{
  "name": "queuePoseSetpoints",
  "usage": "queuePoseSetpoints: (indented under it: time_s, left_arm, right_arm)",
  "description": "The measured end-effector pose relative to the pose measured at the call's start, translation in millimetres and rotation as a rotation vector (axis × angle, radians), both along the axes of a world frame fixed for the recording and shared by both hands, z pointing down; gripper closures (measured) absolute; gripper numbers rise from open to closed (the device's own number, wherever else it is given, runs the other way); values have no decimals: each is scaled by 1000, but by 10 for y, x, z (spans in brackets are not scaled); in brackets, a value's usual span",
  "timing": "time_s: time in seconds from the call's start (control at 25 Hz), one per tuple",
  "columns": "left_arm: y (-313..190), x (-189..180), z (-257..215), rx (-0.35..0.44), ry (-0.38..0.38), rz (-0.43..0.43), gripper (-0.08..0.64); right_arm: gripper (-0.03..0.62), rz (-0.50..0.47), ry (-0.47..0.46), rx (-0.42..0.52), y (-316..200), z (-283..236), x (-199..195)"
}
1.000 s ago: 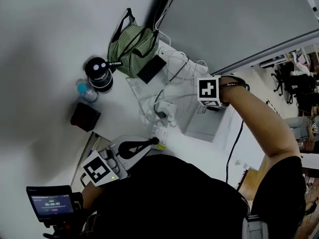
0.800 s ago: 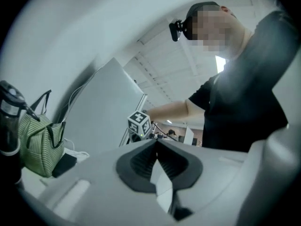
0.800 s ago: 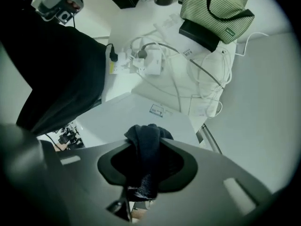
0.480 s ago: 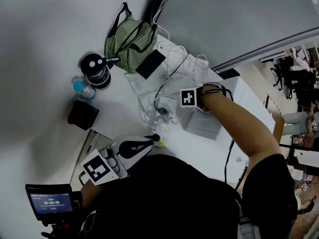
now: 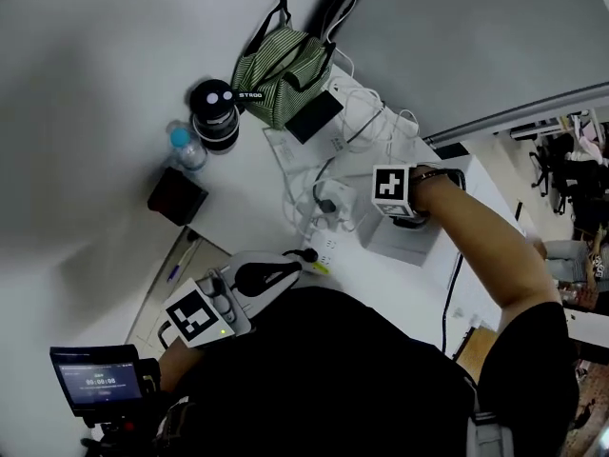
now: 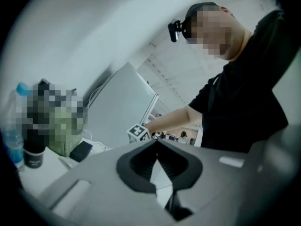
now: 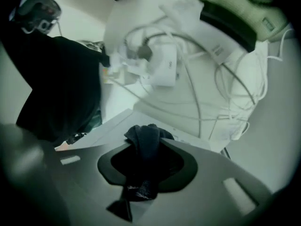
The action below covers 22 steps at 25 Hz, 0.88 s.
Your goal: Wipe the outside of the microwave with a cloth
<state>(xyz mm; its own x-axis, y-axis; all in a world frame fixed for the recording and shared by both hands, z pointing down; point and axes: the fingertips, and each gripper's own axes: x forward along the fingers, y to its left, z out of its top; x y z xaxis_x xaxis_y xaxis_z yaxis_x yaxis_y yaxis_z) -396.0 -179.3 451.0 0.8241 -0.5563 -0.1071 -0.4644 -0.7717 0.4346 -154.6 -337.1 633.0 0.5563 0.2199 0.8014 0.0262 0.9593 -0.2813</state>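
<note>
Head view: the right gripper [image 5: 409, 215] sits on top of the white microwave [image 5: 392, 246] on the tabletop [image 5: 238, 206], placed for wiping. The left gripper [image 5: 262, 279] hangs idle near the body.

Left gripper view: jaws together, empty.

Right gripper view: jaws pinch the dark cloth [image 7: 145, 142], bunched against the microwave.

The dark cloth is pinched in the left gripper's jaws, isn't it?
No, the side is wrong. The dark cloth is pinched in the right gripper's jaws, as the right gripper view shows. In the left gripper view, the left gripper has its jaws together on nothing.
</note>
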Motion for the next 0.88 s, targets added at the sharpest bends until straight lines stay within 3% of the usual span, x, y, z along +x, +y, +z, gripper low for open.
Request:
queuePoseSetpoints:
  time_s: [0.16,0.28,0.4,0.6,0.76,0.88]
  left_arm:
    - [-278,26,-211,63,51,79,555]
    - [-260,112,-333,104,60,122,555]
    - [-180,156,-324,100,57,143,555]
    - [-131,7,-6,0,42,101,555]
    - [4,-105,254,-85,35,45,555]
    - [-8,-133,286,-107,51,33,556]
  right_arm:
    - [492,-12,-3,-19,158,-912,-38]
    - [494,0,15,3,365,-979,-13]
    - [493,-59,42,24,418,-615,-43]
    - [494,-126,84,11,373,405,-42]
    - [502,-117,68,-27,366,933,19]
    - [500,-50,38,-64,384,897,-38]
